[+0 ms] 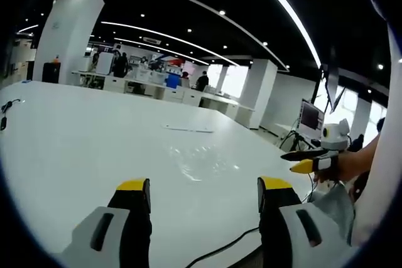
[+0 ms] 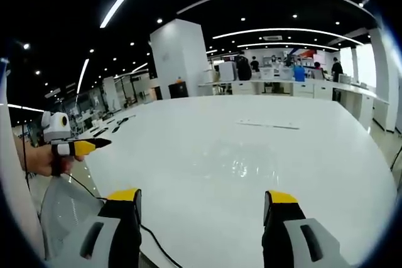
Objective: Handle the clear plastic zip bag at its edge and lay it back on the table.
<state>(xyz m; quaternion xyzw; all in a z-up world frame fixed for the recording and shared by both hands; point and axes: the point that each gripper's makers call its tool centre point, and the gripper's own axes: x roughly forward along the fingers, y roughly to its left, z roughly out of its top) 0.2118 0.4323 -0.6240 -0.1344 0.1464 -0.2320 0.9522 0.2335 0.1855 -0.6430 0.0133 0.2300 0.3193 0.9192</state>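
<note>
The clear plastic zip bag (image 1: 198,164) lies flat on the big white table (image 1: 81,149), a short way ahead of my left gripper (image 1: 204,186), whose yellow-tipped jaws stand wide apart with nothing between them. From the right, a hand brings the right gripper (image 1: 304,160) in over the table's edge, apart from the bag. In the right gripper view the bag (image 2: 248,158) glints on the table (image 2: 326,155) ahead of my right gripper (image 2: 204,198), which is open and holds nothing. The left gripper (image 2: 85,147) shows at the left, held in a hand.
A thin pale strip (image 1: 188,129) lies farther back on the table. A black cable (image 1: 220,249) runs along the near edge. A monitor on a stand (image 1: 311,117) is off the right side. Desks with people and a white pillar (image 2: 182,61) stand far behind.
</note>
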